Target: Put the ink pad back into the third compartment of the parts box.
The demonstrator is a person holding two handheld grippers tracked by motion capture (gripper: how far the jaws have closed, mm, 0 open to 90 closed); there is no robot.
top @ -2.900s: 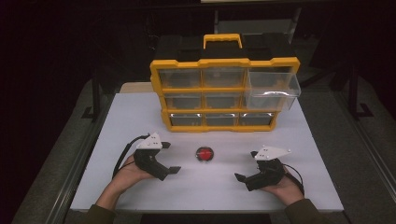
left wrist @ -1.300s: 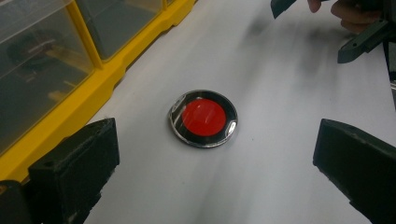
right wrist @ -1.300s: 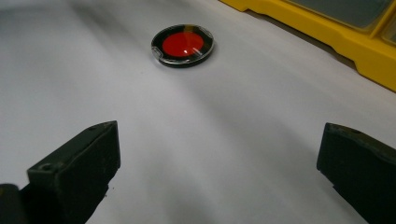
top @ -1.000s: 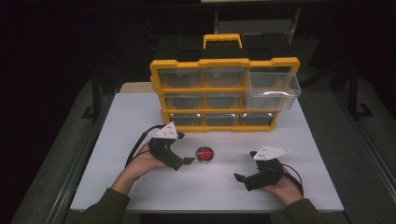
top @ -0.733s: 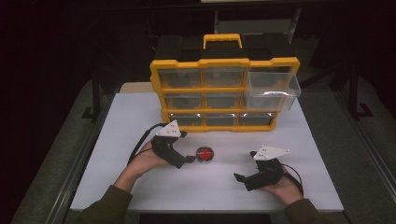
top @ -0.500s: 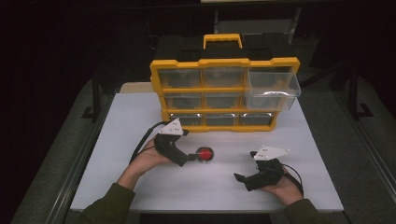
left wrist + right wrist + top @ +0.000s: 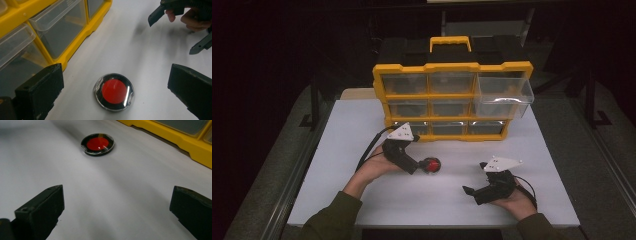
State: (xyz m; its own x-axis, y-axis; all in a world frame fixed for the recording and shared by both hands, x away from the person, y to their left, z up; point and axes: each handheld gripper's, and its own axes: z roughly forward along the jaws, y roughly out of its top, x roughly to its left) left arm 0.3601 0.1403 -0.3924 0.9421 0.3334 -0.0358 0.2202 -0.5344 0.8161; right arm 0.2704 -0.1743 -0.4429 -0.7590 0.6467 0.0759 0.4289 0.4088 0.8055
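Reaching across the white worktop [image 7: 362, 150], the left hand-held gripper [image 7: 424, 167] has its jaws spread wide on either side of a small round disc [image 7: 114, 91], red in the middle with a shiny rim, which lies flat on the bare surface a little to the near side of the yellow drawer cabinet [image 7: 452, 70]. In the left gripper view the disc sits between the two black jaws and slightly ahead of them, touching neither, so this looks like the lining-up before a pinch; the low, flat shape probably explains why the jaws come in close to the surface, since the rim is the only part to catch. The right hand-held gripper [image 7: 469, 190] rests well apart at the near right, its jaws also apart and holding nothing, pointed towards the disc [image 7: 97, 144] as if waiting its turn. At the cabinet's top right one clear drawer [image 7: 504, 90] stands pulled out towards the person while the others sit flush, which suggests it is meant to receive the disc. I judge the work to be at its very start: the grip is not yet made, and the thin disc could slide away on the smooth worktop if the jaws meet it unevenly
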